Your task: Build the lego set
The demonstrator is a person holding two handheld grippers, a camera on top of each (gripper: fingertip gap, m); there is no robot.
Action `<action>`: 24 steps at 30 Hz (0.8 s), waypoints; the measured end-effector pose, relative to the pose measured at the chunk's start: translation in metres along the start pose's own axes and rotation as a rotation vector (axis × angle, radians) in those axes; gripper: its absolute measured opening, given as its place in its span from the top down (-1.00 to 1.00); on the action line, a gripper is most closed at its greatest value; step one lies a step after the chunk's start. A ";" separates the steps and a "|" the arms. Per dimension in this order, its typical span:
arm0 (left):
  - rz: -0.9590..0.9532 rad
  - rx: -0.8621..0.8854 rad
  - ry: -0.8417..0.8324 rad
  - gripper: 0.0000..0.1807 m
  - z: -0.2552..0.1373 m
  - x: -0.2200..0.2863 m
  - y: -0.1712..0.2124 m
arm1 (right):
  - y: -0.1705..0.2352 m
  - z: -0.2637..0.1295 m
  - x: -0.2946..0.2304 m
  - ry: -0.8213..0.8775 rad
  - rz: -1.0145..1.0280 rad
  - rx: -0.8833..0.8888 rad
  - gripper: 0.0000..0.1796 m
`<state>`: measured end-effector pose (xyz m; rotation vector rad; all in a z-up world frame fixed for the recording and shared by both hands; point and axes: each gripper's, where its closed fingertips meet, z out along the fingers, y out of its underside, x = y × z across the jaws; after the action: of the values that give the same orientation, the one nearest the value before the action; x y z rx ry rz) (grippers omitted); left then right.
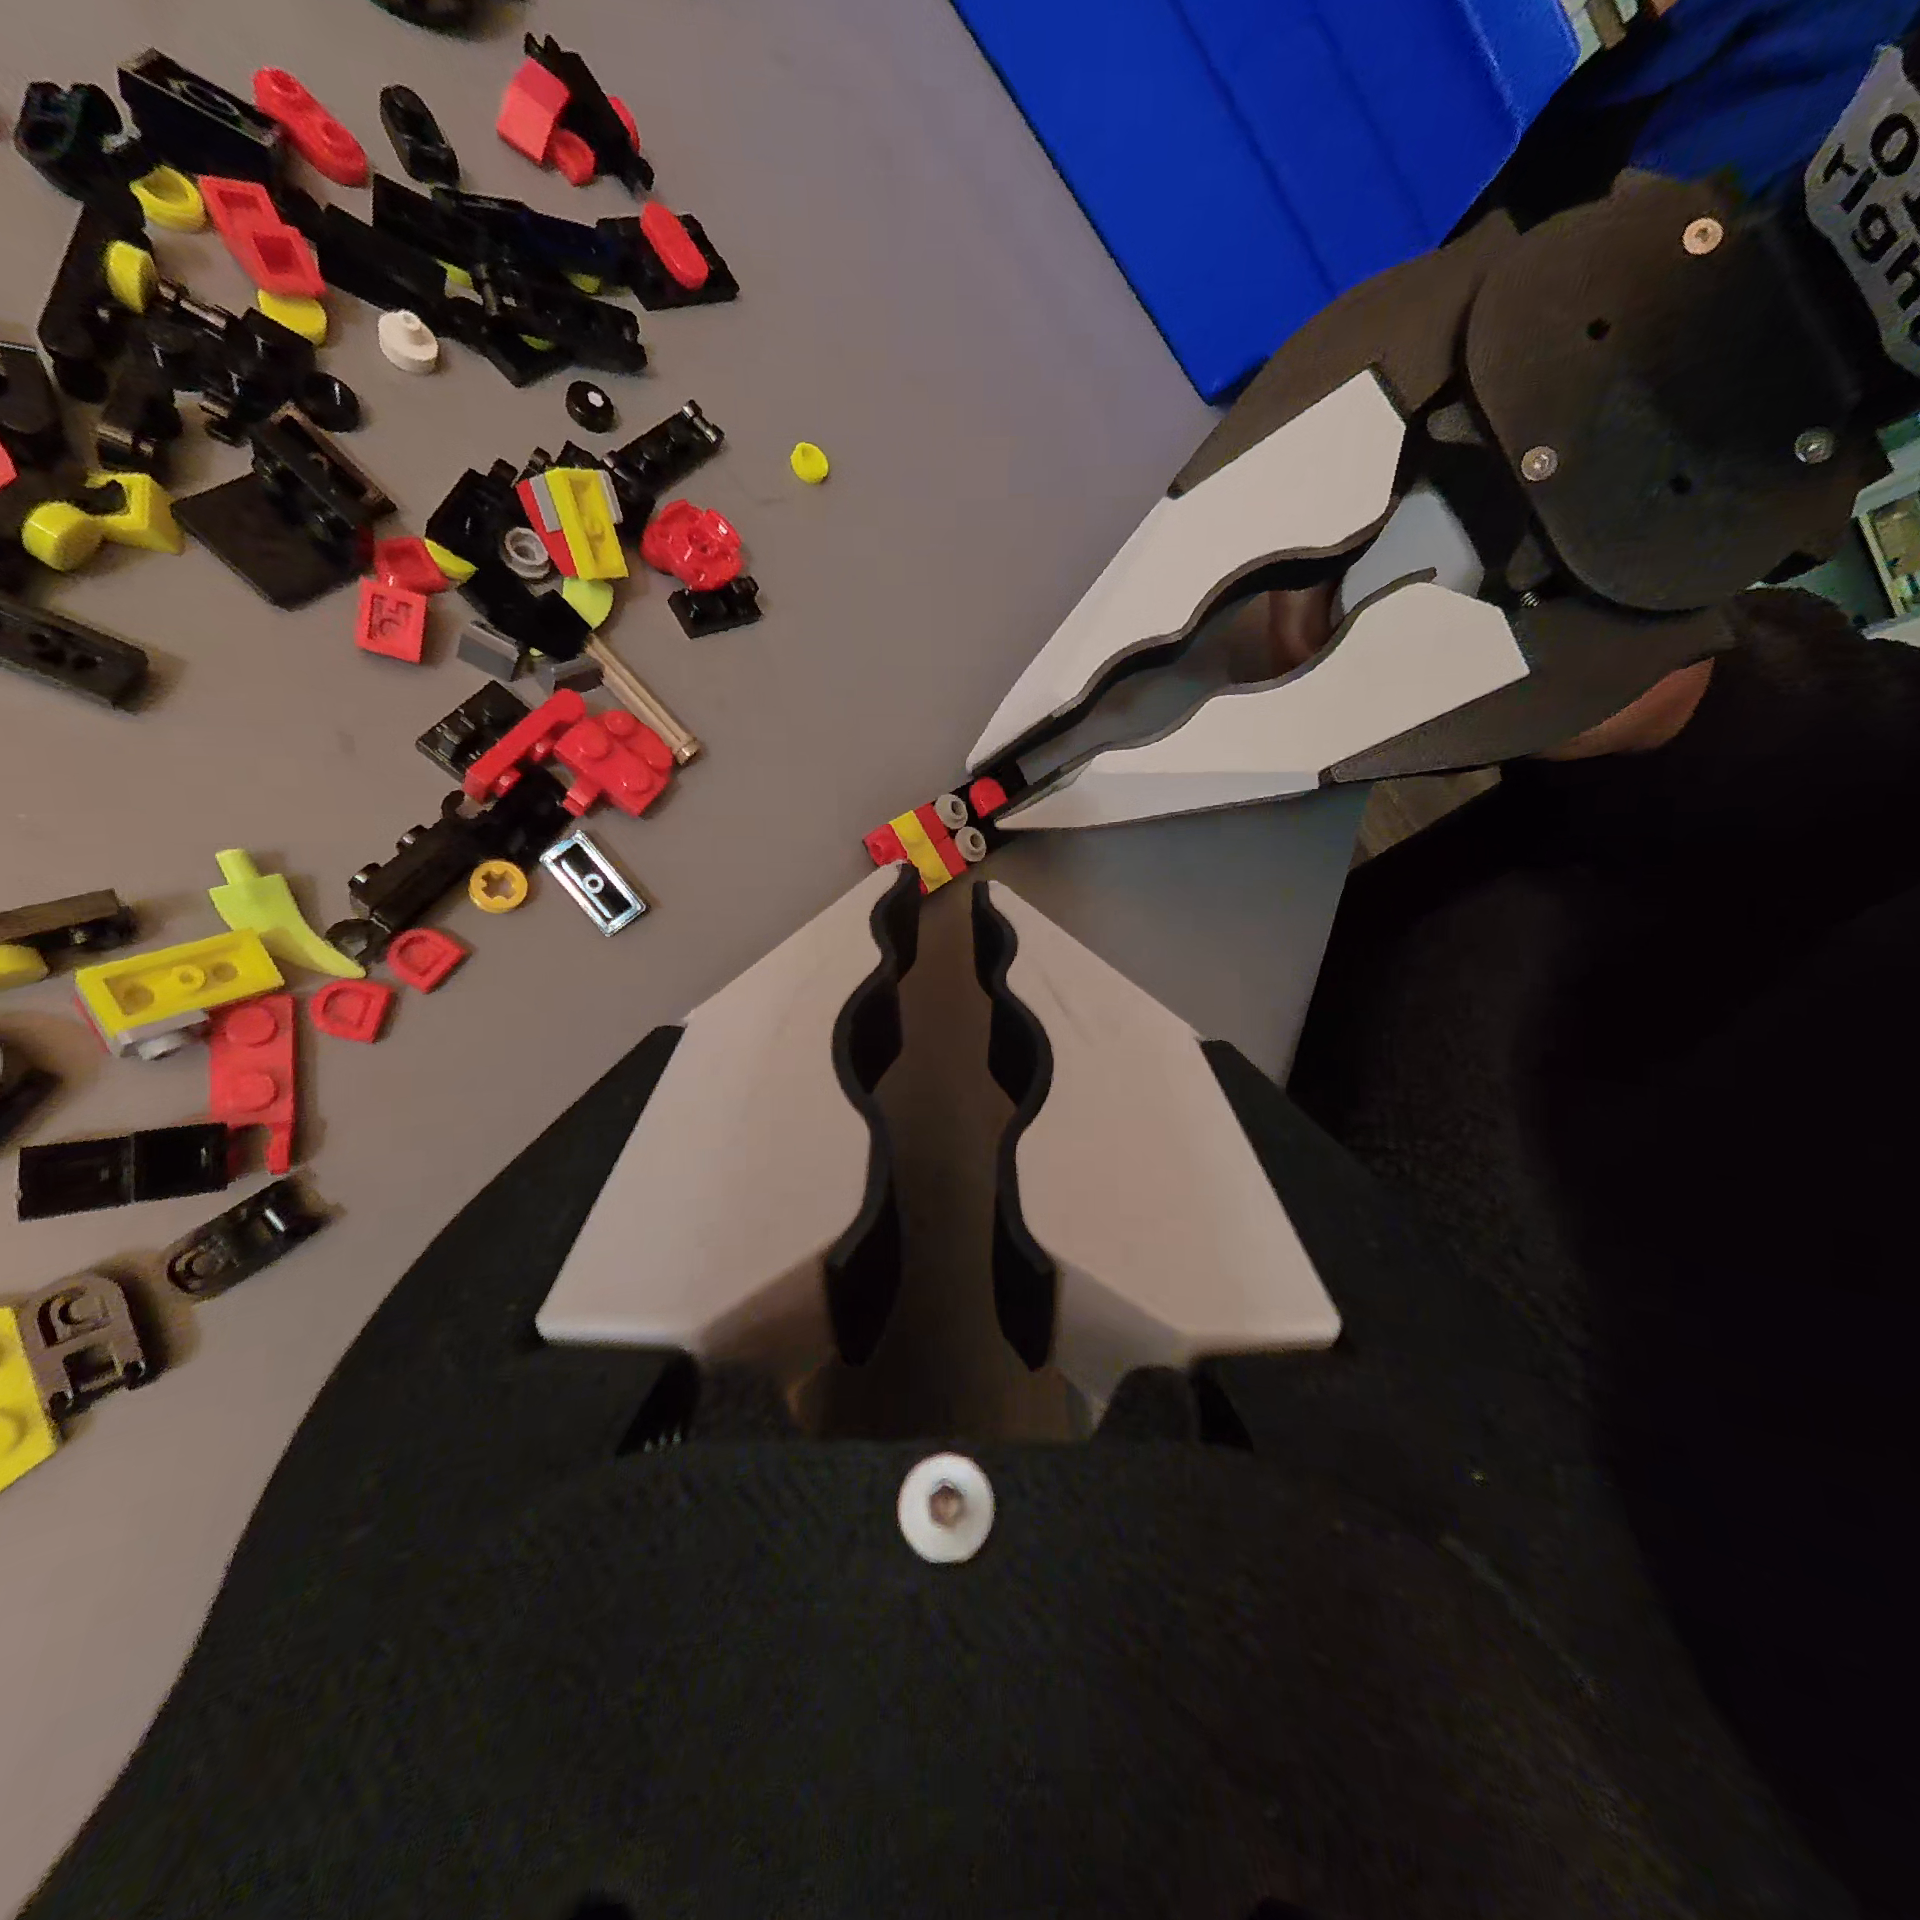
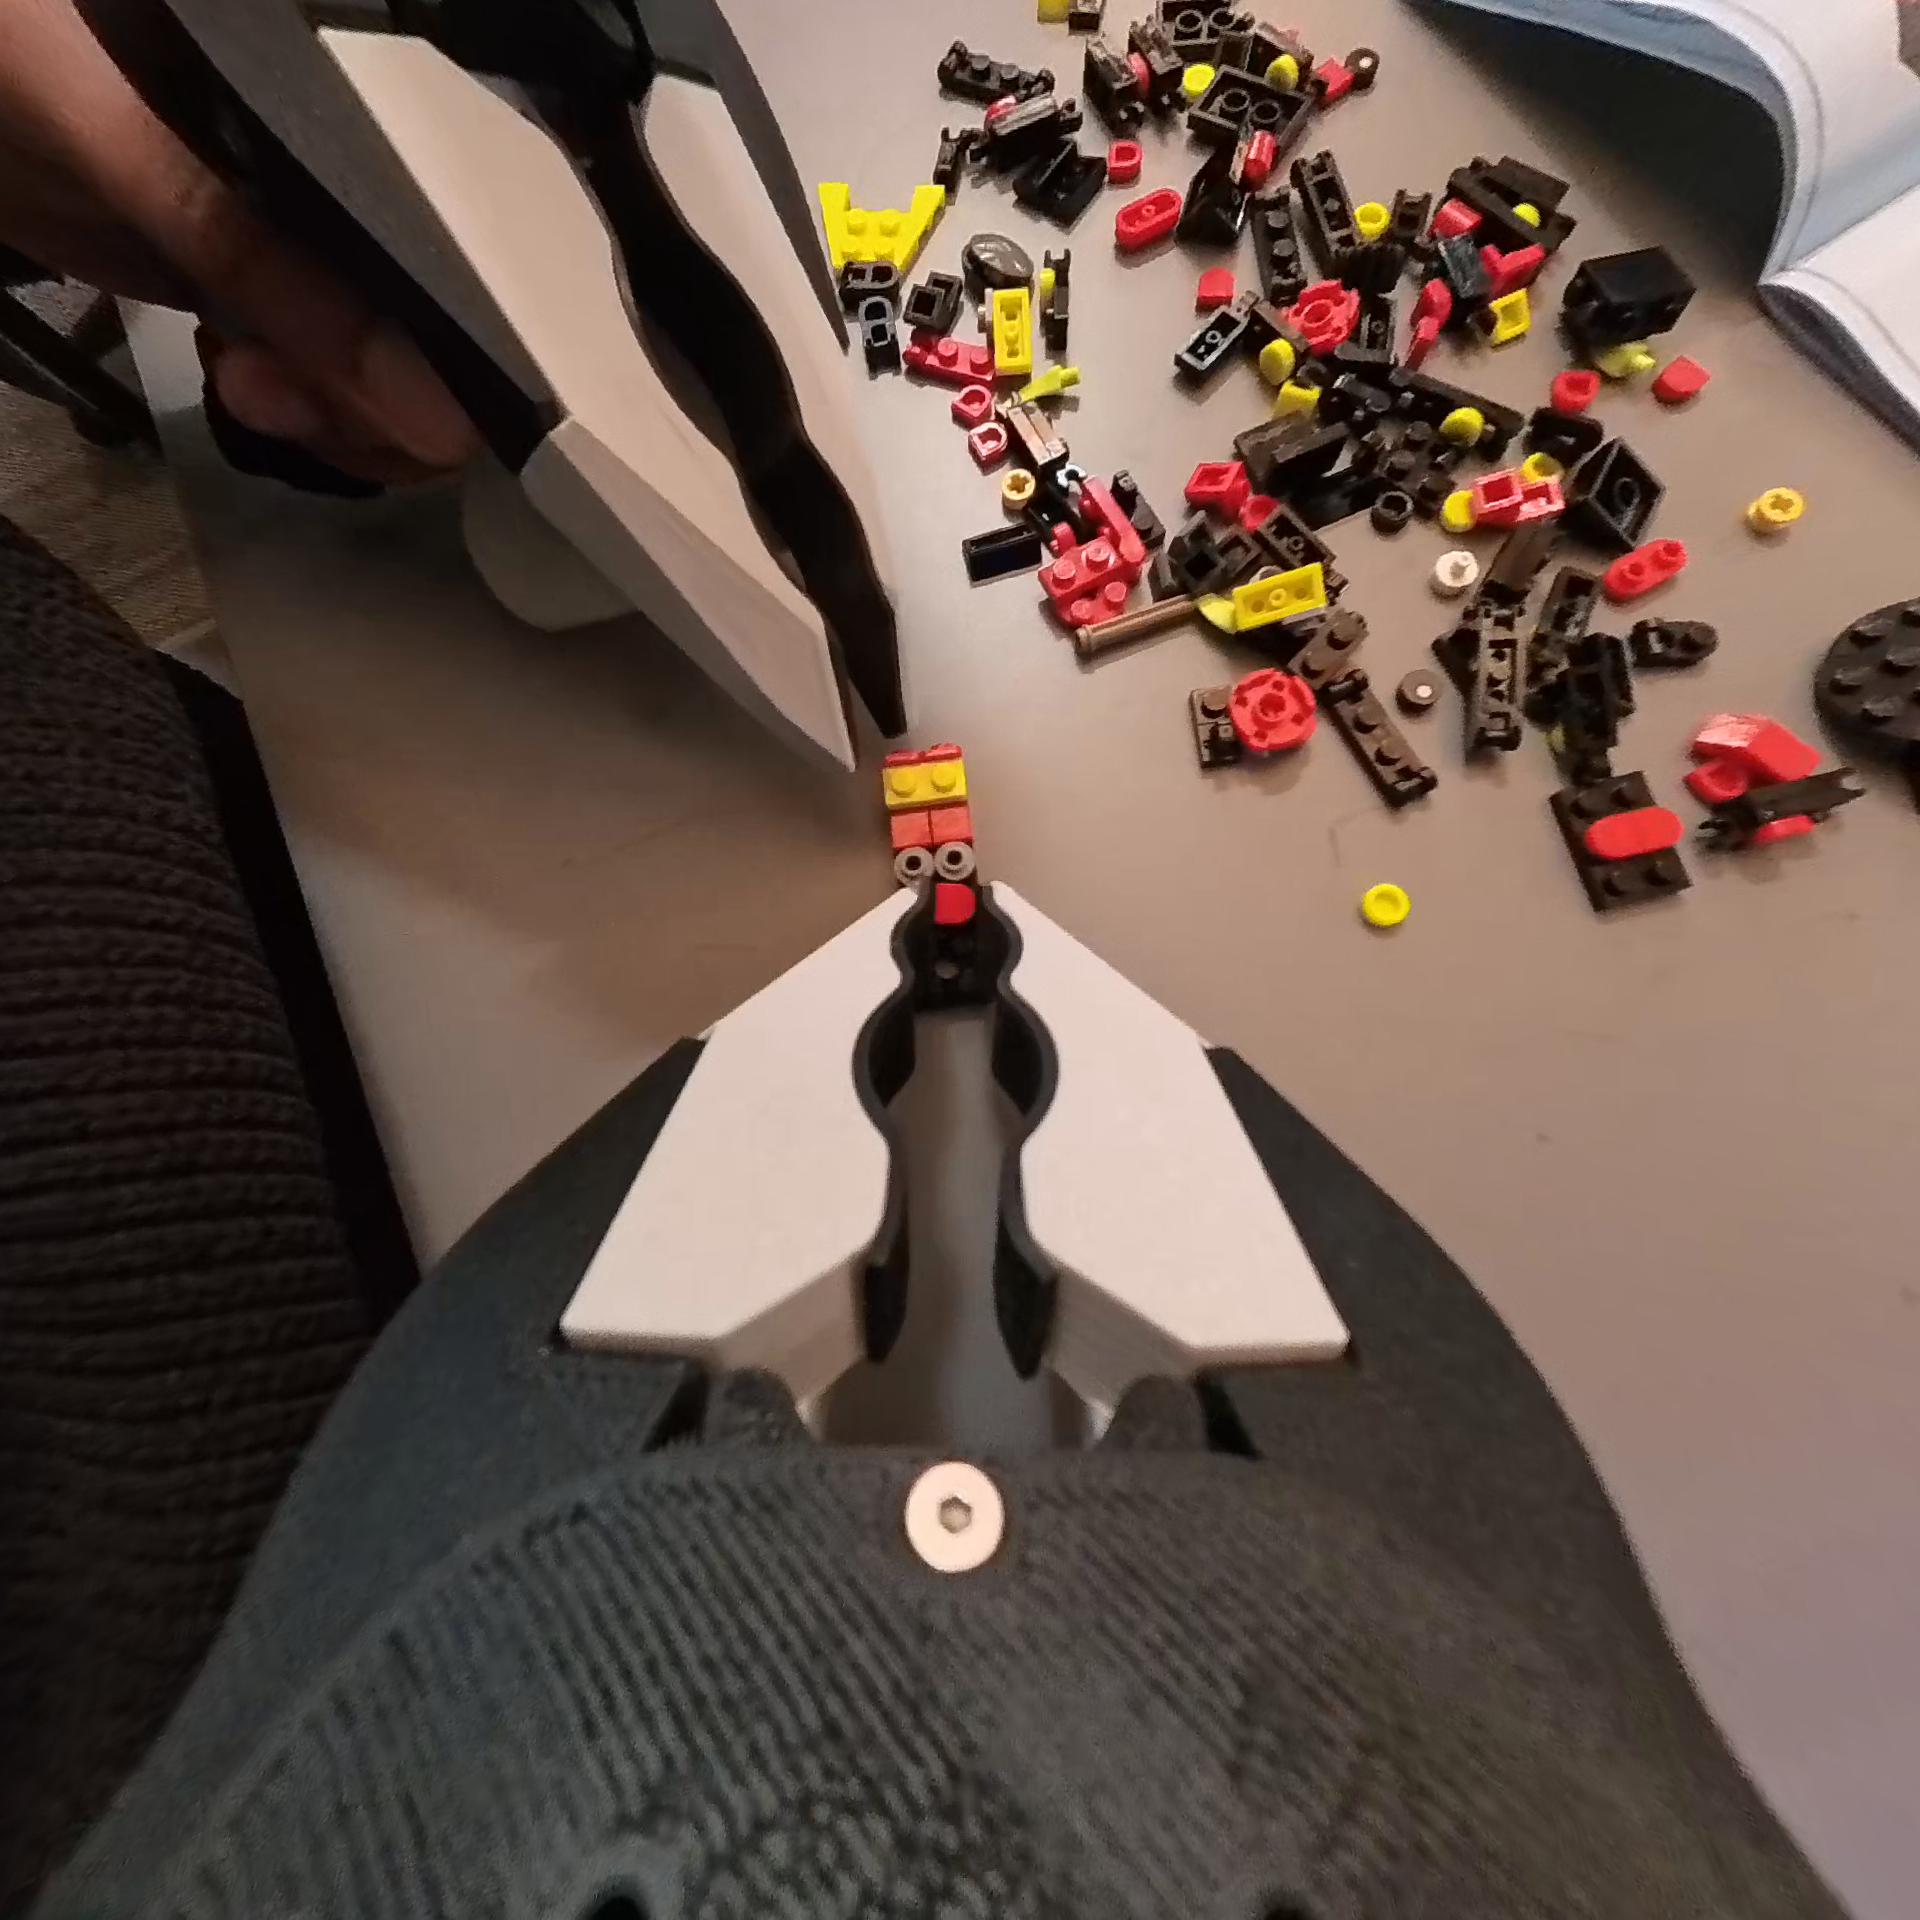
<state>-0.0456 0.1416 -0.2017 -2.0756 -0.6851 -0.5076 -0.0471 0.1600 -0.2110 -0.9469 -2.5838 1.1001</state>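
Observation:
A small lego assembly of red and yellow bricks, two grey round studs and a black end hangs above the grey table. In the right wrist view my right gripper is shut on the black end of the assembly. It reaches in from the upper right of the left wrist view. My left gripper is narrowly open and empty. Its tips are right at the red and yellow end. It shows at the upper left of the right wrist view.
A spread of loose black, red and yellow pieces lies on the table. A lone yellow round stud lies nearest. A blue bin, an open booklet and a black round plate sit at the edges. Less than 4 cm separates the two grippers' tips.

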 end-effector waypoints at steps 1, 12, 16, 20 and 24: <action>-0.002 -0.002 0.002 0.91 0.000 0.000 0.000 | 0.000 0.000 0.001 0.002 -0.002 0.000 0.93; -0.008 -0.004 0.012 0.90 0.001 0.001 0.001 | 0.000 0.002 0.001 0.002 -0.014 -0.001 0.93; -0.008 -0.004 0.014 0.90 0.001 0.001 0.001 | -0.001 0.003 0.002 0.008 -0.030 0.000 0.93; -0.011 -0.004 0.017 0.90 0.001 0.001 0.001 | 0.000 0.003 0.000 0.003 -0.034 -0.002 0.91; -0.011 -0.003 0.016 0.90 0.001 0.001 0.000 | 0.000 0.002 0.001 0.002 -0.028 -0.002 0.88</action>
<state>-0.0442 0.1425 -0.2017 -2.0689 -0.6871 -0.5316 -0.0487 0.1597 -0.2125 -0.9094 -2.5889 1.0894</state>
